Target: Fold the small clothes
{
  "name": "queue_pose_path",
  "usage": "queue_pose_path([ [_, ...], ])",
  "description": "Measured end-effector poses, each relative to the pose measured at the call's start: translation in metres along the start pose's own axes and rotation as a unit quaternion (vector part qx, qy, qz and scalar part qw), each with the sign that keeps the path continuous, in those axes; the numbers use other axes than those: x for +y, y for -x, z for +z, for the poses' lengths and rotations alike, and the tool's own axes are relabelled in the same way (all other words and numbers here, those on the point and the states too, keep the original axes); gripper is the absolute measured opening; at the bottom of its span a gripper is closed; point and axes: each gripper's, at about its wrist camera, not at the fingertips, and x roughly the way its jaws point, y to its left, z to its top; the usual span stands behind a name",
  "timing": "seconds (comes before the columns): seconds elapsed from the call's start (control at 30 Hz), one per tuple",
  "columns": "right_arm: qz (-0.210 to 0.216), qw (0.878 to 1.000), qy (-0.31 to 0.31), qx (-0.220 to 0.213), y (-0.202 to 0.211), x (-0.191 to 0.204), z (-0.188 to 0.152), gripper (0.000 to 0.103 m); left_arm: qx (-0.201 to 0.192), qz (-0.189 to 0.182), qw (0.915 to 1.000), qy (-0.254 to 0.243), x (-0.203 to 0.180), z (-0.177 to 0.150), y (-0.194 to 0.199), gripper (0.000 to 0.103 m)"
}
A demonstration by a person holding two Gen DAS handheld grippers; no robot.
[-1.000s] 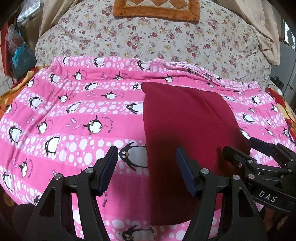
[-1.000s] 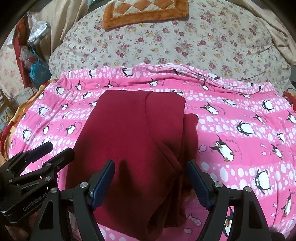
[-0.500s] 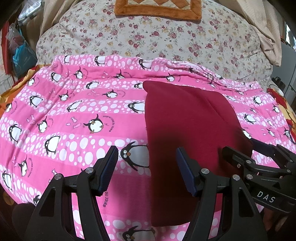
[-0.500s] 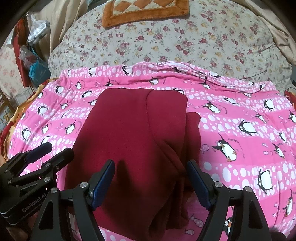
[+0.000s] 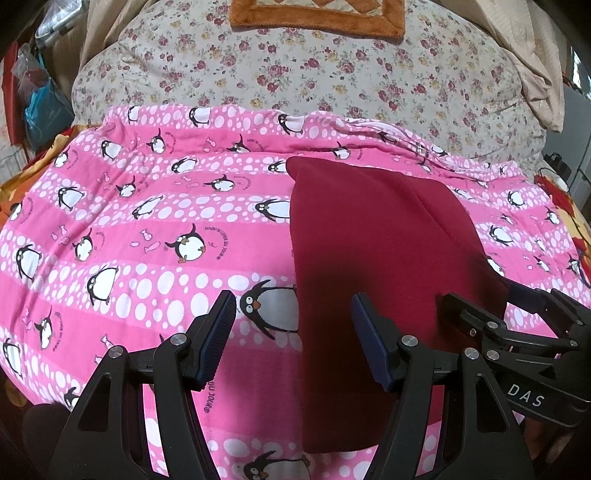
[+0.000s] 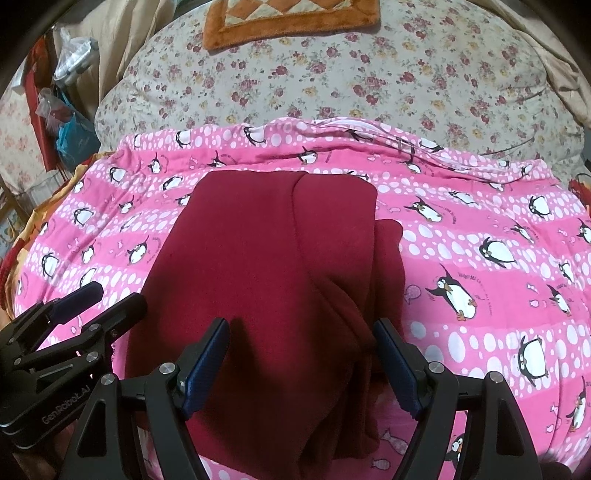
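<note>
Nothing has really moved since a second ago — the dark red garment (image 6: 258, 295) lies in the same spot and both tools hang where they were. It's folded into a long rectangle, lying flat on the pink penguin blanket (image 5: 147, 229), with one layer overlapping along its right half and a narrower strip sticking out past the right edge in the right wrist view. The near end bunches up a bit in thick folds.

The right tool (image 6: 301, 369) hovers right over the near end of the garment, jaws spread wide, nothing pinched between them — released. The left tool (image 5: 293, 341) sits just beside it, over the garment's left edge, so one finger is above the blanket and the other above the red cloth. Its jaws are also apart and grasping nothing. Each tool shows up at the edge of the other's camera, close together.

Past the pink blanket there's a floral quilt (image 5: 332, 74) and on it an orange-bordered mat (image 6: 291, 22). Off to the far left a blue plastic bag (image 5: 44, 110) hangs among some clutter.
</note>
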Motion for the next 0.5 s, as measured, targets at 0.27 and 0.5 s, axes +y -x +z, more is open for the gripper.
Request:
queue_pose_path([
  [0.27,0.0,1.0,-0.001,0.003,-0.002,-0.0002,0.0002,0.077,-0.004,0.001,1.0,0.001,-0.0001,0.001,0.0003,0.065],
  [0.5,0.001,1.0,0.0,0.006,-0.0033,0.0003,0.0,0.077,-0.015,0.001,0.9999,-0.001,-0.0001,0.0016,0.0038,0.065],
])
